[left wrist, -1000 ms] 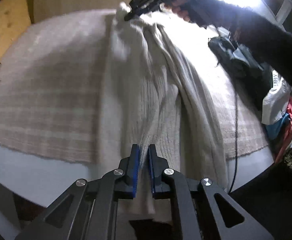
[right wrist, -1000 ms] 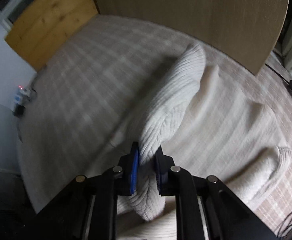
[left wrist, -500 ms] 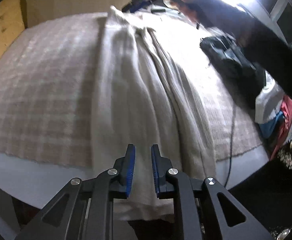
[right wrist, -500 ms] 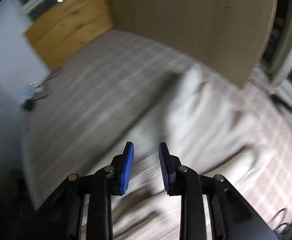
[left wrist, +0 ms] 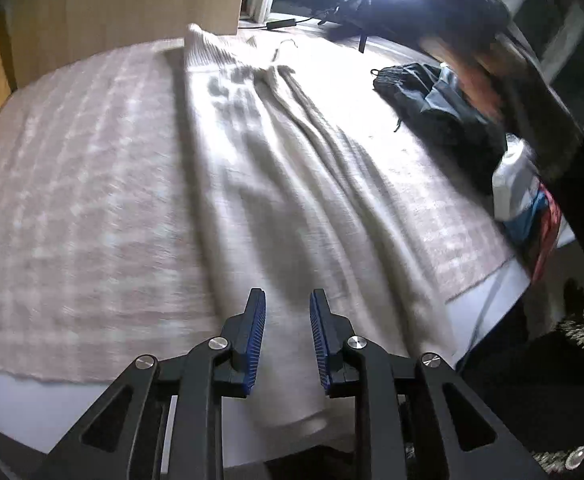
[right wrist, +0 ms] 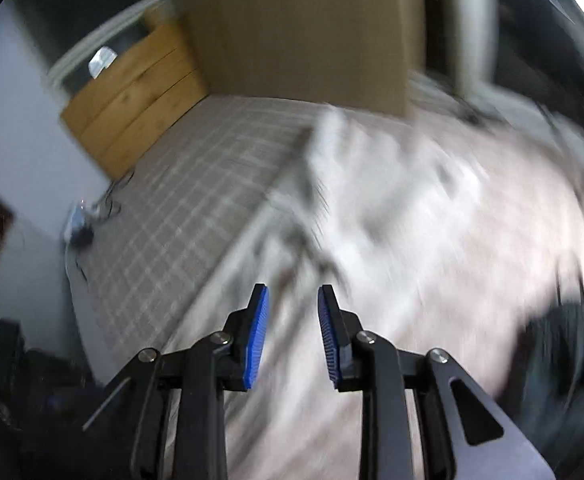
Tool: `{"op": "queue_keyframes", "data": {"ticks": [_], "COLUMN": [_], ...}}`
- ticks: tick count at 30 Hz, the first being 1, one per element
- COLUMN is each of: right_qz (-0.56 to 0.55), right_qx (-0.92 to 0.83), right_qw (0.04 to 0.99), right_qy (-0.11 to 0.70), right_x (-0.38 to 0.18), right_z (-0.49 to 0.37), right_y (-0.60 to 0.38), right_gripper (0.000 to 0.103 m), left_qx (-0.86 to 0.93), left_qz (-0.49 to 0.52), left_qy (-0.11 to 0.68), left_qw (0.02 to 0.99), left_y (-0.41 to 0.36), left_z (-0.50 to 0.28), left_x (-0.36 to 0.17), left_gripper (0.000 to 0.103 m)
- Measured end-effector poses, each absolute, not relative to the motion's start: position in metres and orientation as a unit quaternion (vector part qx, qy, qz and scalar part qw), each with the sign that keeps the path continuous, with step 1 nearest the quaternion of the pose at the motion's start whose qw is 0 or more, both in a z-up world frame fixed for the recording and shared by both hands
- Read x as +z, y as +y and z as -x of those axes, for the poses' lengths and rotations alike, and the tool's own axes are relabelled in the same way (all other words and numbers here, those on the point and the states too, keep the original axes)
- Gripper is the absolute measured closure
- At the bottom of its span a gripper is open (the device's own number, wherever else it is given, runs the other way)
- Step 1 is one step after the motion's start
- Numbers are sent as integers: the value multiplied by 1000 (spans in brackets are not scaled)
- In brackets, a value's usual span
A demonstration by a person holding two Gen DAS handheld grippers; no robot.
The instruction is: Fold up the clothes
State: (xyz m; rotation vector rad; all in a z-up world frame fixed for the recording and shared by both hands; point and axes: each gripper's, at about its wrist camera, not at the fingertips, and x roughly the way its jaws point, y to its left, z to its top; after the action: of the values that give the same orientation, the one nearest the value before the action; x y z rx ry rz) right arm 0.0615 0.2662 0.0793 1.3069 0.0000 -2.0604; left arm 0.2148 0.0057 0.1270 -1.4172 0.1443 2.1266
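One cream garment [left wrist: 284, 200] lies lengthwise across bed [left wrist: 72, 200].

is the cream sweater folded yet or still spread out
Spread out: the cream sweater lies lengthwise, wrinkled, across the plaid blanket, no fold visible.

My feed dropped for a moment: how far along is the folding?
Early. Done: the sweater lies stretched lengthwise on the bed, wrinkled, with no fold visible. In hand: nothing; left gripper and right gripper are both open and empty. Left: all the folds, plus the dark garment and the pile at the bed's edge.
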Motion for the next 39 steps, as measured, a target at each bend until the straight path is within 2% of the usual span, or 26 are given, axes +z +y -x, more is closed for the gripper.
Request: {"op": "queue_keyframes", "data": {"ticks": [3,7,10,13,15,16,19,26,33,35,39], "right_qz": [-533,-559,-543,-534,-528,-532,-570,-584,-593,-589,-596], "right_qx": [-792,-786,-809,-814,-827,-827,-805,-782,-763,-758,-755], "right_qw": [294,260,225,227,187,172,137,184,231,244,251], "right_qy": [-36,-44,1,-29,-42,-54,-90,-117,-114,-138,-106], "right_x": [54,6,13,40,46,44,21,2,6,12,9], "right_z": [-123,-170,-190,-216,-245,-259,-293,-320,-320,-319,-315], "right_y": [286,251,229,250,278,292,324,315,305,311,306], "right_gripper": [80,83,84,82,79,76,75,71,71,71,71], "left_qx": [788,768,750,732,721,716,705,694,682,684,689], "left_qz": [520,522,534,548,564,571,586,605,622,623,616], "left_qy": [79,104,111,110,89,84,77,50,31,25,37], "left_qw": [319,357,376,390,392,393,391,388,382,378,379], "left_y": [-4,-8,-3,0,0,1,5,12,22,25,31], "left_z": [-208,-205,-205,-206,-206,-205,-204,-207,-216,-211,-212], "left_x": [134,126,111,96,88,84,73,70,67,64,65], "left_gripper": [79,79,79,73,68,68,63,56,56,56,57]}}
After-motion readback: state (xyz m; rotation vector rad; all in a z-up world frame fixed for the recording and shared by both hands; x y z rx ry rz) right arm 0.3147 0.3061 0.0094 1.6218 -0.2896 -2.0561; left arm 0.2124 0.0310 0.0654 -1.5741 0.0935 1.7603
